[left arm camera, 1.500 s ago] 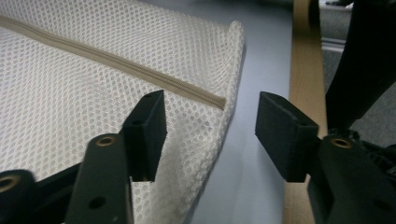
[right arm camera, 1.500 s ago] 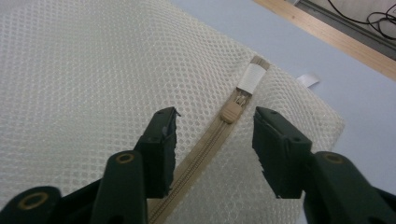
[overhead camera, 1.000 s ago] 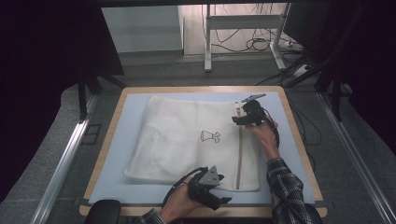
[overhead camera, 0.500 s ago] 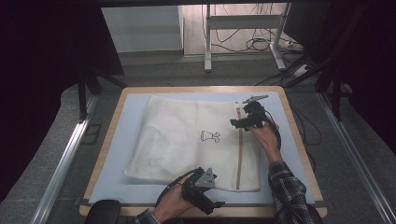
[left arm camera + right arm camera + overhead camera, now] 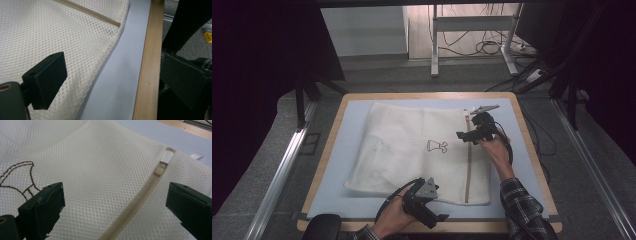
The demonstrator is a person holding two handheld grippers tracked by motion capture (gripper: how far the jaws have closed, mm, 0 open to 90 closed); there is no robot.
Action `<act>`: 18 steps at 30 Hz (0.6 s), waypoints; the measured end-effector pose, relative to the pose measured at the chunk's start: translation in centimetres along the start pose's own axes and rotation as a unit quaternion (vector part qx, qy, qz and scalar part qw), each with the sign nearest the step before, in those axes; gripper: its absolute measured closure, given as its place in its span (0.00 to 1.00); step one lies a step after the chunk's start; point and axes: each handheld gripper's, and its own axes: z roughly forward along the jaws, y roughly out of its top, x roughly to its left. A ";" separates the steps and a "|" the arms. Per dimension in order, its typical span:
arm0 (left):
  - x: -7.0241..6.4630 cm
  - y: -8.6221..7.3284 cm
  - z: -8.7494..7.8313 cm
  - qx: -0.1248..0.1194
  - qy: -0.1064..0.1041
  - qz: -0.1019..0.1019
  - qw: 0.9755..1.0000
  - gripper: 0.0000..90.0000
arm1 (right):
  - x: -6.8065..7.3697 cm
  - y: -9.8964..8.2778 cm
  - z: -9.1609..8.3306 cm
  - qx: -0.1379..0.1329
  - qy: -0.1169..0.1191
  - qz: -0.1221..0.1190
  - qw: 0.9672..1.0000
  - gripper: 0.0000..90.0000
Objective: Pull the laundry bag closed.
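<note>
A white mesh laundry bag [image 5: 412, 150] lies flat on the light blue mat [image 5: 342, 150], with a brown stitched figure [image 5: 437, 146] and a beige zipper [image 5: 469, 170] along its right side. My left gripper [image 5: 434, 215] is at the bag's front edge; its jaws have just been opening. In the left gripper view it [image 5: 112, 72] stands open, with one jaw over the mesh [image 5: 50, 30] and the other past the wooden rim [image 5: 147, 62]. My right gripper [image 5: 466, 135] hovers open over the zipper [image 5: 135, 205] near its end tab [image 5: 166, 157]. Its jaws have also just been opening and hold nothing.
The mat sits in a wooden table frame [image 5: 532, 150]. Metal rails [image 5: 282, 170] run along both sides, and a desk frame with cables [image 5: 472, 45] stands beyond the far edge. The person's right sleeve [image 5: 522, 205] lies over the front right corner.
The left hand has slid slightly left and toward the front edge, off the bag's front corner. The right hand has shifted a little. The bag lies as before.
</note>
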 end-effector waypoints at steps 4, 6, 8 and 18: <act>0.3 -0.1 -0.2 -0.003 0.004 -0.007 1.000 0.07 | 0.5 -0.3 -0.3 0.001 0.001 -0.004 1.000 0.02; 0.4 -0.1 -0.3 -0.004 0.005 -0.010 1.000 0.07 | 0.7 -0.4 -0.4 0.002 0.001 -0.009 1.000 0.02; 0.5 -0.1 -0.5 -0.005 0.008 -0.012 1.000 0.06 | 1.1 -0.5 -0.6 0.004 0.001 -0.015 1.000 0.02; 0.8 -0.5 -1.0 -0.005 0.022 -0.020 1.000 0.04 | 2.4 -1.0 -1.7 -0.005 0.007 -0.026 1.000 0.01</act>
